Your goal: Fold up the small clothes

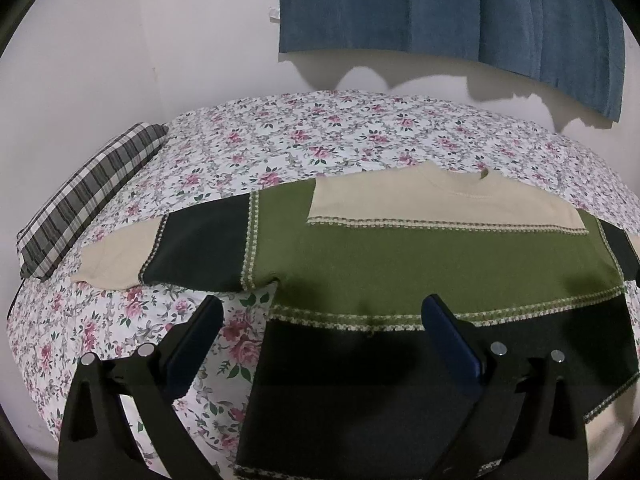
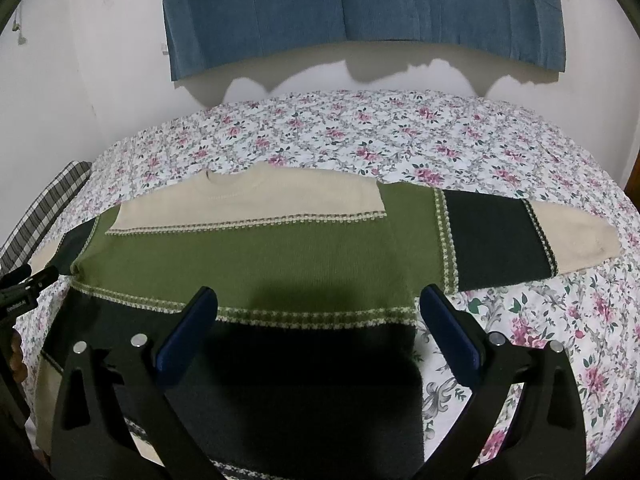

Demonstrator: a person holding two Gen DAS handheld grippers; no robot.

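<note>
A small knit sweater (image 1: 400, 256) in cream, olive green and dark green bands lies flat on the floral bed, neck away from me, both sleeves spread out. It also shows in the right wrist view (image 2: 280, 256). My left gripper (image 1: 320, 312) is open and empty, hovering above the sweater's lower left side, near the left sleeve (image 1: 168, 252). My right gripper (image 2: 318, 304) is open and empty, hovering above the sweater's lower right side, near the right sleeve (image 2: 500, 236). The left gripper's body shows at the left edge of the right wrist view (image 2: 24, 292).
The floral bedspread (image 1: 300, 136) covers the bed. A plaid pillow (image 1: 88, 196) lies at the left end. A blue curtain (image 1: 440, 4) hangs on the white wall behind the bed.
</note>
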